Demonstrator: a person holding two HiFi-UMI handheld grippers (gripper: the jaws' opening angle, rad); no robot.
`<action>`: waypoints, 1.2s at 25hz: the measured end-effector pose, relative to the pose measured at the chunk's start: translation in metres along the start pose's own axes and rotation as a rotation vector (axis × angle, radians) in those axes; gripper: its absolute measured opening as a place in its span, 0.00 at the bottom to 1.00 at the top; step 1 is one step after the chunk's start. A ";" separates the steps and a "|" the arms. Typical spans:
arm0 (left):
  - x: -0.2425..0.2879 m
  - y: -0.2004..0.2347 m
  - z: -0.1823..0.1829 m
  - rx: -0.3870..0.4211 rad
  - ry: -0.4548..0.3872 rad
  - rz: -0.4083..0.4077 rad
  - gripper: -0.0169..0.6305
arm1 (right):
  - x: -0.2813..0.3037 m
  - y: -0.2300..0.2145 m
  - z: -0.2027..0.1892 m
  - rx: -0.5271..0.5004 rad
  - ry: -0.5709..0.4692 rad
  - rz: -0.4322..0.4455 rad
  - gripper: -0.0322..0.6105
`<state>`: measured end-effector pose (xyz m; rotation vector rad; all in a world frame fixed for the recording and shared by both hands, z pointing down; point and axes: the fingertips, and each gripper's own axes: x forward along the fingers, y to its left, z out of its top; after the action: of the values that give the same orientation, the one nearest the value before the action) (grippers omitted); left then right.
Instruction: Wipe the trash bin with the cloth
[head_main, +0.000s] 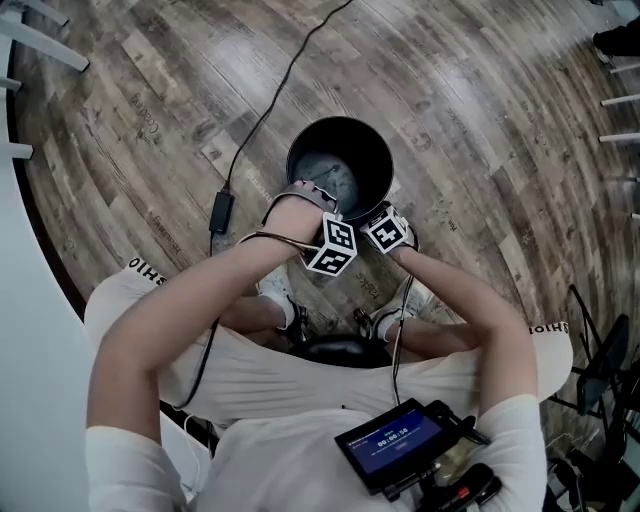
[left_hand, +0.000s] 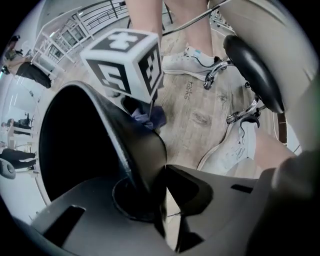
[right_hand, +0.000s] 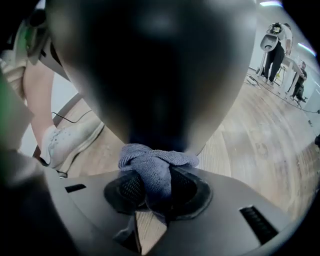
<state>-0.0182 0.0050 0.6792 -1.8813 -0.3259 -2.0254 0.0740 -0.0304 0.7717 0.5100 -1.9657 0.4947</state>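
Note:
A black round trash bin (head_main: 372, 150) stands on the wooden floor just in front of the seated person's feet. My left gripper (head_main: 318, 203) points down at the bin's near rim. In the left gripper view the jaws of my left gripper (left_hand: 160, 172) are shut on the bin's rim (left_hand: 135, 145), one jaw inside and one outside. My right gripper (right_hand: 155, 192) is shut on a bunched blue-grey cloth (right_hand: 155, 167), which is pressed against the bin's dark outer wall (right_hand: 155, 75). From the left gripper view the cloth (left_hand: 150, 117) shows under the right gripper's marker cube (left_hand: 127, 62).
A black cable with an adapter (head_main: 221, 212) runs over the floor left of the bin. The person's white shoes (head_main: 275, 290) and a black stool seat (head_main: 340, 350) are close behind the bin. Other people (right_hand: 275, 45) stand far off.

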 end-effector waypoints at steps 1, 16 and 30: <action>0.000 0.001 0.002 -0.009 0.000 -0.001 0.14 | 0.013 -0.004 -0.007 0.008 0.014 -0.012 0.21; -0.002 0.008 0.007 -0.051 -0.021 0.026 0.18 | 0.001 0.007 -0.032 0.090 0.174 0.162 0.21; -0.005 -0.001 -0.017 0.126 0.052 0.108 0.31 | -0.172 0.037 0.071 0.101 -0.082 0.142 0.21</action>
<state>-0.0341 -0.0003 0.6733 -1.7297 -0.3226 -1.9323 0.0716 -0.0144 0.5826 0.4622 -2.0728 0.6742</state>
